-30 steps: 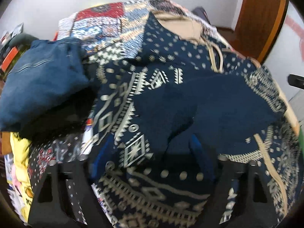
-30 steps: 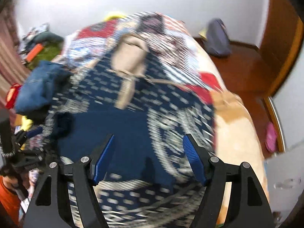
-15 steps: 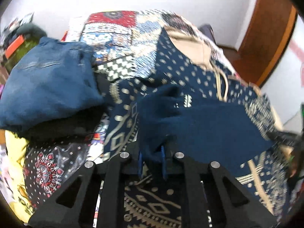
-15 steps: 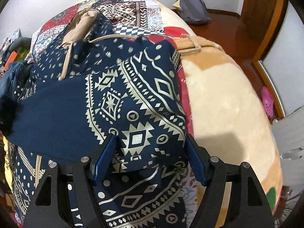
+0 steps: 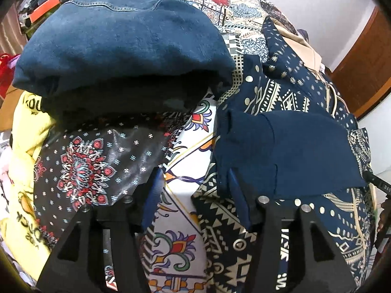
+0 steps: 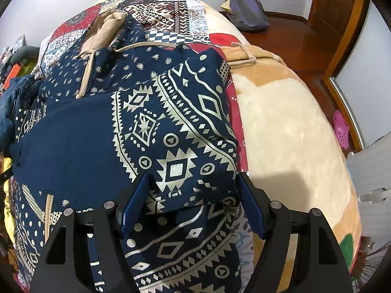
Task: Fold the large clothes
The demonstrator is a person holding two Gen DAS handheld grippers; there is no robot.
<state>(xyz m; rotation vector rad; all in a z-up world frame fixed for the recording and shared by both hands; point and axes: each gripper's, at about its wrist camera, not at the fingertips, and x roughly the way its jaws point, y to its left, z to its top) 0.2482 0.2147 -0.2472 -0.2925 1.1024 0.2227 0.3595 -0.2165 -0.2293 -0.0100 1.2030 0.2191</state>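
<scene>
A navy hooded garment (image 6: 171,122) with cream geometric print lies on the bed, its beige-lined hood (image 6: 105,31) at the far end. One printed sleeve is folded across the body, and its plain navy cuff (image 5: 293,151) lies flat. My left gripper (image 5: 196,197) hangs just left of that cuff over a white patterned sheet; its jaws are opening with nothing between them. My right gripper (image 6: 193,202) stands open low over the folded sleeve, whose edge lies between the fingers without being pinched.
A stack of folded denim (image 5: 117,41) sits on a black flower-print cloth (image 5: 97,161) at the left, beside a yellow garment (image 5: 27,146). A beige blanket (image 6: 281,122) covers the bed's right side. On the wooden floor beyond are a backpack (image 6: 249,7) and a pink shoe (image 6: 341,128).
Half a second ago the left gripper was shut on the navy cuff; it has let go and moved left off the garment. The right gripper sank to the sleeve, then stayed still.
</scene>
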